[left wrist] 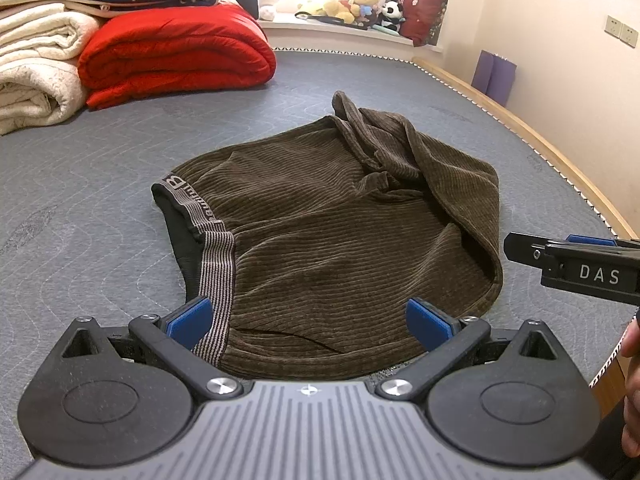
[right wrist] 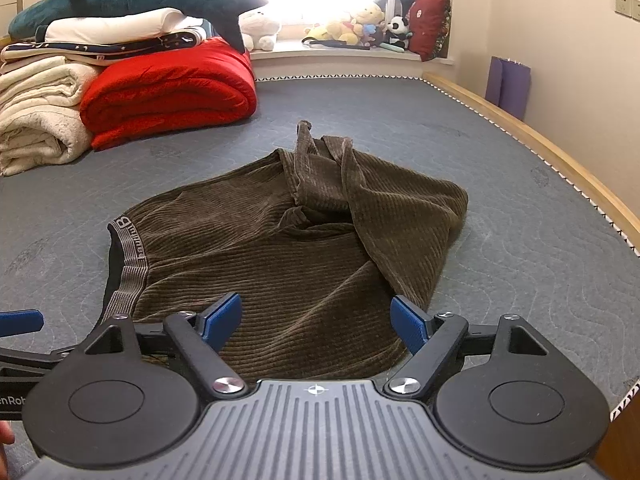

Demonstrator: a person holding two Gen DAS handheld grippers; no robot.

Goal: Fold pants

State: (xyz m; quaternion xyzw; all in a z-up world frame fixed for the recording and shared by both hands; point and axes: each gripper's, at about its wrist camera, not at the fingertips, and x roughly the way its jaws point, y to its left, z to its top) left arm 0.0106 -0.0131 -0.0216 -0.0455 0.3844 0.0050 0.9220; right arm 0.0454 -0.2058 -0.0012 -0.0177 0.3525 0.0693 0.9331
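Left gripper: blue pads spread wide, nothing between them, poised over near edge of pants. Right gripper: pads likewise wide, gripping nothing, above near hem. Right gripper body in left view bears white letters "DAS" (rest cut off). Brown corduroy pants lie bunched on grey quilted mattress, legs folded back over themselves. Striped waistband at left, woven lettering ending in "B" (other letters unclear). Beyond: red quilt, cream blankets, plush toys on windowsill.
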